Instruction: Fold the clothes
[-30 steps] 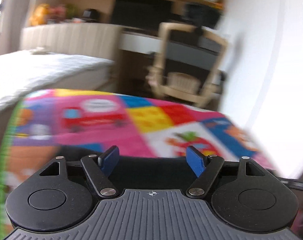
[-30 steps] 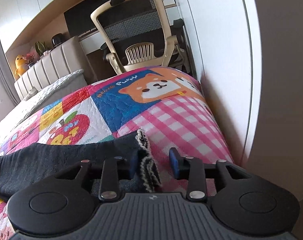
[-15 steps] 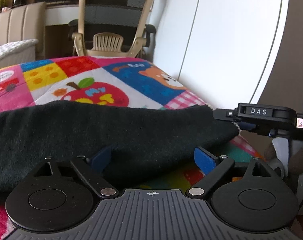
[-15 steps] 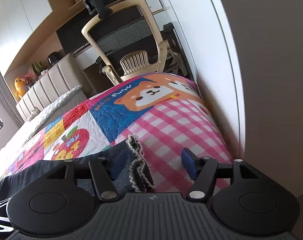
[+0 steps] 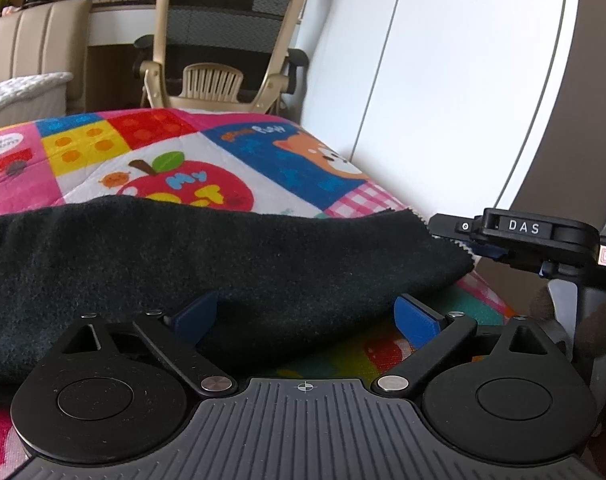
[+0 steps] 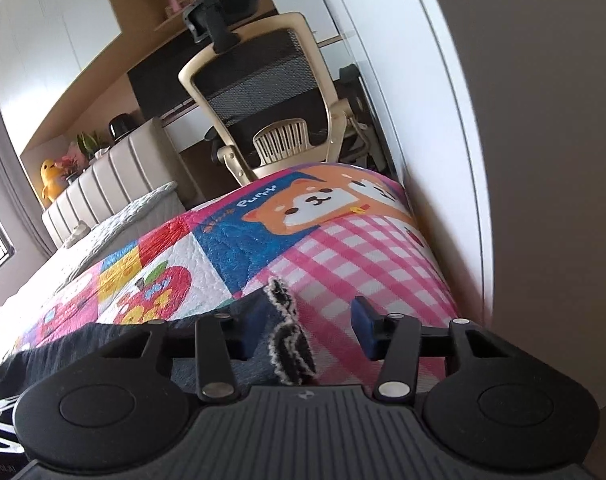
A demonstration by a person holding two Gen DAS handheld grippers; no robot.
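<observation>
Dark garment spread on the patchwork quilt

The left gripper [image 5: 307,314] gapes wide over the black garment [image 5: 223,260]; the right gripper [image 6: 303,330], at three o'clock, is also spread, the garment's frayed edge between its fingers on the quilt [image 6: 343,248].

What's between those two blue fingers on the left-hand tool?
In the left wrist view, the black garment fills the gap of the open left gripper, over the colourful quilt.

Left gripper [image 5: 305,312], black ribbed body, blue pads, silver screws, right gripper [image 6: 303,326] seemingly alike
</observation>
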